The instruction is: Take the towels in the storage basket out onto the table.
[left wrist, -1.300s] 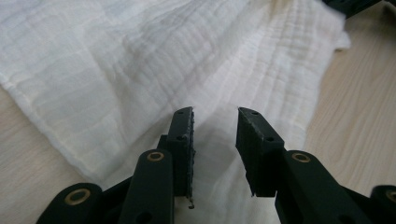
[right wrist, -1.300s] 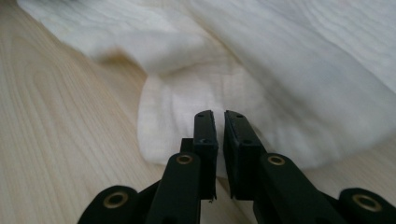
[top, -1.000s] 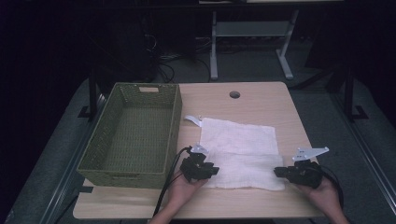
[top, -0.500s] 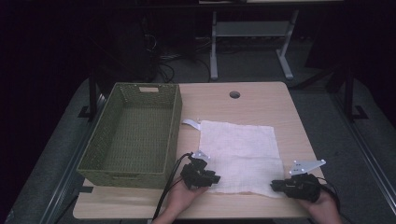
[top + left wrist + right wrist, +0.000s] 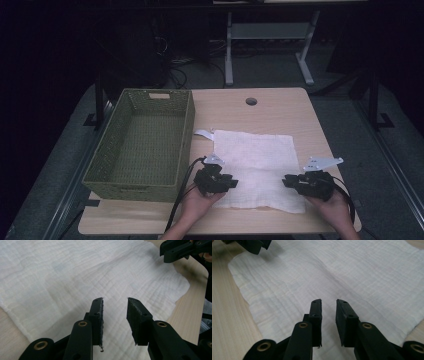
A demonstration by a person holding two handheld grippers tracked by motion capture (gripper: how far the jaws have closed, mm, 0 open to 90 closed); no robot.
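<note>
White cloth (image 5: 257,167), lower centre, flat on table (image 5: 280,107). Left gripper (image 5: 231,182): jaws narrowly apart, empty. Right gripper (image 5: 286,181): jaws just opening, narrow gap, nothing between. Green basket (image 5: 142,145), left.

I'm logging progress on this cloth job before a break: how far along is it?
Done: the white cloth lies spread flat on the table beside the green basket, which holds nothing. In hand: the left tool and right tool hover over the cloth's near edge, jaws apart with nothing between them; the right's have just been opening. Left, probably: gripping, folding and putting the cloth away.
</note>
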